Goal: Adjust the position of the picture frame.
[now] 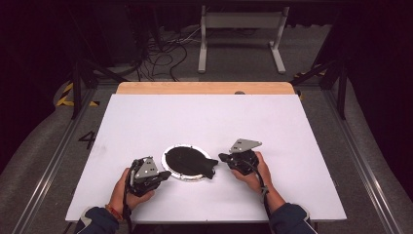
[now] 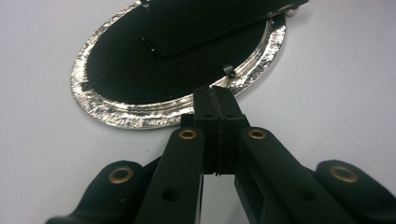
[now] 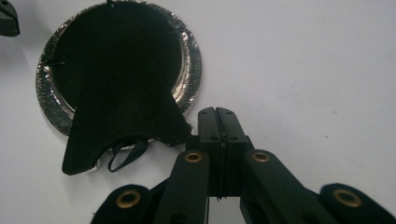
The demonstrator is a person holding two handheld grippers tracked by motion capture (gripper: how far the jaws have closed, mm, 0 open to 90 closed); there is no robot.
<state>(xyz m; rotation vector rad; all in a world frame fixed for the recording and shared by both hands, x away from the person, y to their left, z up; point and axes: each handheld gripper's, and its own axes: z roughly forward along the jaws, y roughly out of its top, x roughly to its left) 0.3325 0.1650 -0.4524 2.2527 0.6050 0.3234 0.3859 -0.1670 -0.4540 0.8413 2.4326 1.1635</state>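
Note:
A round foil plate (image 1: 191, 178) lies on the white tabletop (image 1: 209, 122) near its front middle. A black cloth piece (image 1: 187, 160) covers the plate, and one corner spills over the rim toward the right. My left gripper (image 1: 165, 174) sits at the plate's left front, jaws shut, its tips (image 2: 215, 93) right at the crinkled foil rim (image 2: 121, 114); nothing is visible between them. My right gripper (image 1: 221, 157) is shut too, with its tips (image 3: 217, 112) just beside the cloth's flared corner (image 3: 140, 116). A small strap loop (image 3: 126, 156) hangs from that corner, over the plate's rim (image 3: 49, 107).
A wooden strip (image 1: 204, 87) runs along the table's far edge. Beyond it on the floor are tangled cables (image 1: 160, 53) and a white stand frame (image 1: 241, 29). Metal rails (image 1: 358, 161) flank the table on both sides.

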